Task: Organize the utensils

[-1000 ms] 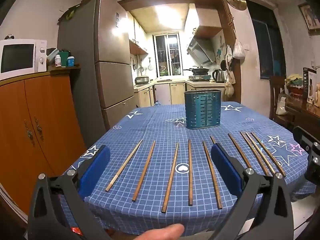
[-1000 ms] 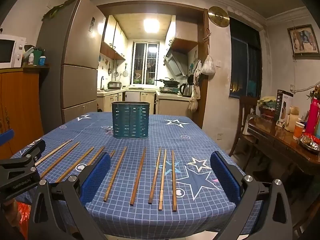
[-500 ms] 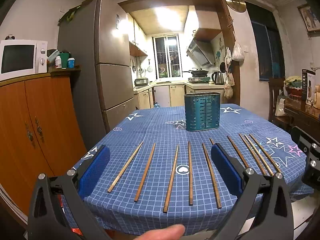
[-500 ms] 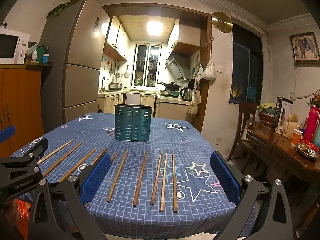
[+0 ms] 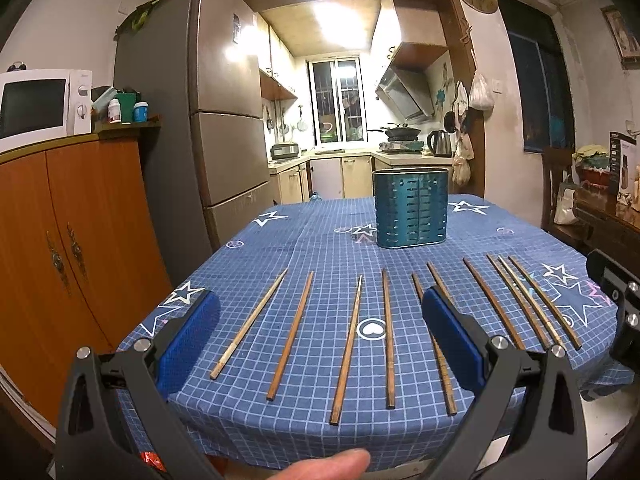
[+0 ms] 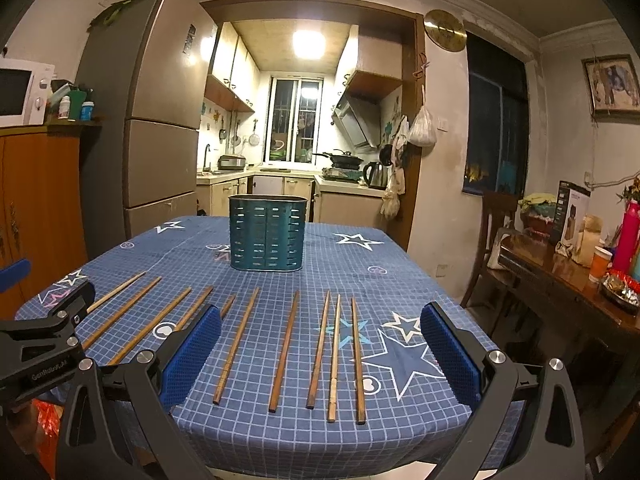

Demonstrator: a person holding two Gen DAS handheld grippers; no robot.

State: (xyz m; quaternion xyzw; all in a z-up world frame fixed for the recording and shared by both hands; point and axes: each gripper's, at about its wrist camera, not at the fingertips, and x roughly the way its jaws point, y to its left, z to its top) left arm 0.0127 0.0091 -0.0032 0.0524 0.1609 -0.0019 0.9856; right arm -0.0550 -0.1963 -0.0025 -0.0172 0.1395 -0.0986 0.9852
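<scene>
Ten wooden chopsticks (image 5: 349,360) lie in a loose row on the near half of a table covered with a blue checked tablecloth (image 5: 312,240) printed with stars. They run roughly parallel, pointing away from the cameras, and none is held. In the right wrist view the three rightmost sticks (image 6: 338,356) lie close together, nearly touching at their far ends; the others are spaced apart.

A teal slotted utensil holder (image 5: 410,208) stands upright beyond the row, well apart from the sticks. Its interior cannot be seen from either view, so its contents cannot be confirmed.

The left gripper (image 5: 320,344) hangs above the near table edge with its blue-padded fingers (image 5: 188,340) spread wide and nothing between them. Its right pad covers the near part of one stick and crosses another. A fingertip (image 5: 328,466) of the person shows at the bottom edge of that view; the rest of the hand is cut off.

The right gripper (image 6: 320,354) is likewise spread wide and empty, above the near edge further right. Its left pad (image 6: 192,354) hides the near ends of two or three sticks. Part of the left gripper's black frame intrudes at the left edge of this view and masks the near ends of the leftmost sticks.

A microwave (image 5: 40,108), a wooden cabinet (image 5: 60,260) and a refrigerator (image 5: 200,120) stand to the left; the kitchen behind is too small to detail.
</scene>
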